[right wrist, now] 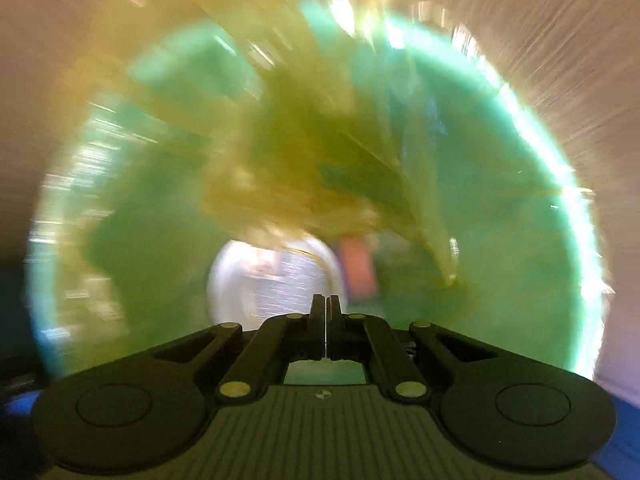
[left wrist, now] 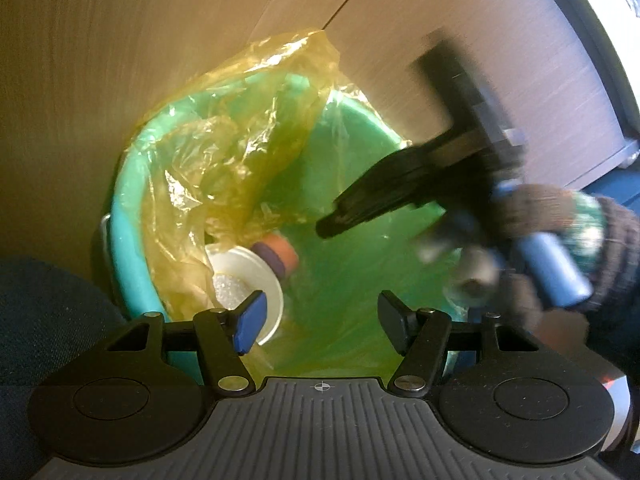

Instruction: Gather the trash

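A teal bin [left wrist: 132,200] lined with a yellow see-through bag [left wrist: 224,132] fills both views. At its bottom lie a white cup [left wrist: 256,280] and an orange and purple piece [left wrist: 280,254]. My left gripper [left wrist: 322,322] hovers at the bin's near rim, open, with nothing between its fingers. My right gripper [left wrist: 336,218] reaches in from the right, blurred, pointing down into the bag. In the right wrist view my right gripper [right wrist: 326,312] is shut with its fingers pressed together and empty, above the white cup [right wrist: 272,280] and the orange piece [right wrist: 358,272]. That view is heavily smeared.
Brown wood-grain panels [left wrist: 120,60] surround the bin. A dark blue fabric seat [left wrist: 44,312] sits at the lower left. A gloved hand [left wrist: 552,216] grips the right gripper's blue handle at the right edge.
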